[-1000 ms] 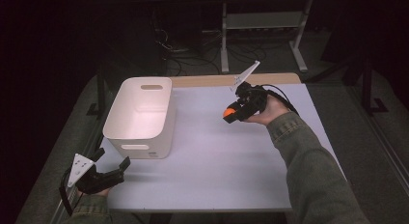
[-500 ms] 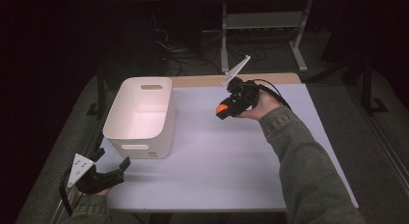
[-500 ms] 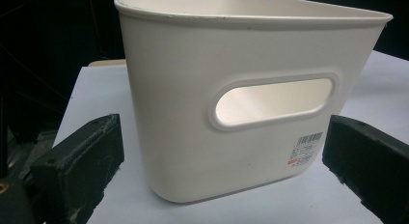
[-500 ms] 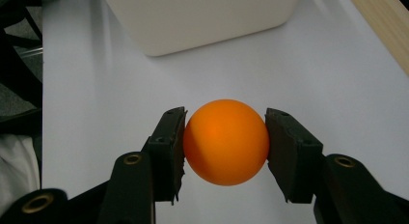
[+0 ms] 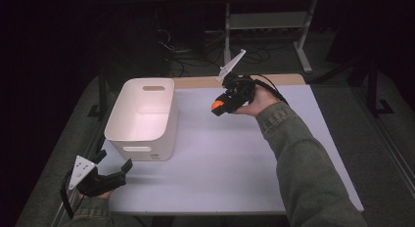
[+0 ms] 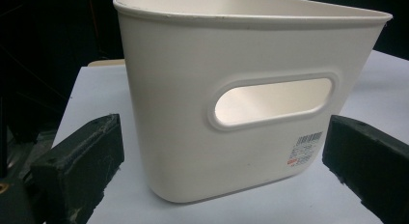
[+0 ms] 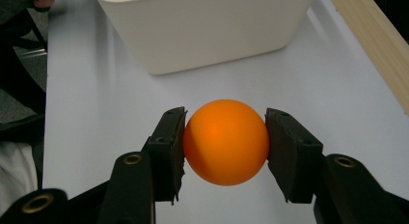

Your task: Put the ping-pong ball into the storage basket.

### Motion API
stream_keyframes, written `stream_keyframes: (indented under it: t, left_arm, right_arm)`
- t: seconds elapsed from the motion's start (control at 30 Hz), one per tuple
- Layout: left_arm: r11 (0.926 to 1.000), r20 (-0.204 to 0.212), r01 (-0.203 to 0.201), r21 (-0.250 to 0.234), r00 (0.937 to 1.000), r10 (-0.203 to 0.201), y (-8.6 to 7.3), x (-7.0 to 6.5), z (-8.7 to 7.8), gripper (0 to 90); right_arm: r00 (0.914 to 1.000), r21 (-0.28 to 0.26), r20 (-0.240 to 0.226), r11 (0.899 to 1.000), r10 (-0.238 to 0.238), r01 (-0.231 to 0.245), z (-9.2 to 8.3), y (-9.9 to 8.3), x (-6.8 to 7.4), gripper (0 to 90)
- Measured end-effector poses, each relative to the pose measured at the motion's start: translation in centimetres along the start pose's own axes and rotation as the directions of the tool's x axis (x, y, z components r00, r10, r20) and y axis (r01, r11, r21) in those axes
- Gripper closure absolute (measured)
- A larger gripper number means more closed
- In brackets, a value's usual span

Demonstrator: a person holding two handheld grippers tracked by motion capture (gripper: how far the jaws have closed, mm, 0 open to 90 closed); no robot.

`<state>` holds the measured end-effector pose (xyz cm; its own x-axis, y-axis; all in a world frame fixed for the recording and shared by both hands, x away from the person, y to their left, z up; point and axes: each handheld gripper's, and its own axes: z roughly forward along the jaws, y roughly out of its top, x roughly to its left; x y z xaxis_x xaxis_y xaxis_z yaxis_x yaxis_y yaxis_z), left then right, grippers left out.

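Right gripper point(image 5: 219, 107) is lifted off the counter point(image 5: 235, 158), over its far half near the middle, a bit right of the bin. Its fingers point(image 7: 169, 147) are clamped on an orange ball point(image 7: 225, 141), one pad pressing each side; the ball sits squarely between them, held in the air, nothing under it but bare white counter. In the high view the ball point(image 5: 217, 105) shows as an orange spot at the gripper's tip, which points toward the bin. A hand point(image 5: 259, 102) in a green sleeve holds the gripper from the right side; a grey three-cornered plate sticks up from its top.

White plastic bin point(image 5: 144, 117) stands upright on the left part of the counter, close to the left edge, open at the top, with a slot handle in each short wall. The inside looks bare as far as it can be seen. The ball is apart from the bin, off to its right.

Left gripper point(image 5: 115, 174) is low at the near left corner of the counter, just short of the bin's near wall. Its fingers point(image 6: 77, 163) are spread wide with nothing between them, aimed at the bin point(image 6: 231, 98) wall with the handle slot and a small barcode label.

A wooden strip runs along the counter's far edge point(image 5: 195, 81).
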<state>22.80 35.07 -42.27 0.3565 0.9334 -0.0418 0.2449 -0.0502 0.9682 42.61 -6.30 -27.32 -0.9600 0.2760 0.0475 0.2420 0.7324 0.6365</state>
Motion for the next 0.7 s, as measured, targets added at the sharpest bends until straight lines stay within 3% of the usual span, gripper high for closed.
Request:
stream_keyframes:
  t: [0.7]
  left_arm:
    - [1.0000, 0.004, -0.003, 0.002, 1.0000, 0.003, 0.0, 0.0, 0.0, 0.3]
  right_arm:
    - [0.9989, -0.007, -0.005, 0.999, -0.046, 0.046, 0.6, 3.5, 0.2, 49.9]
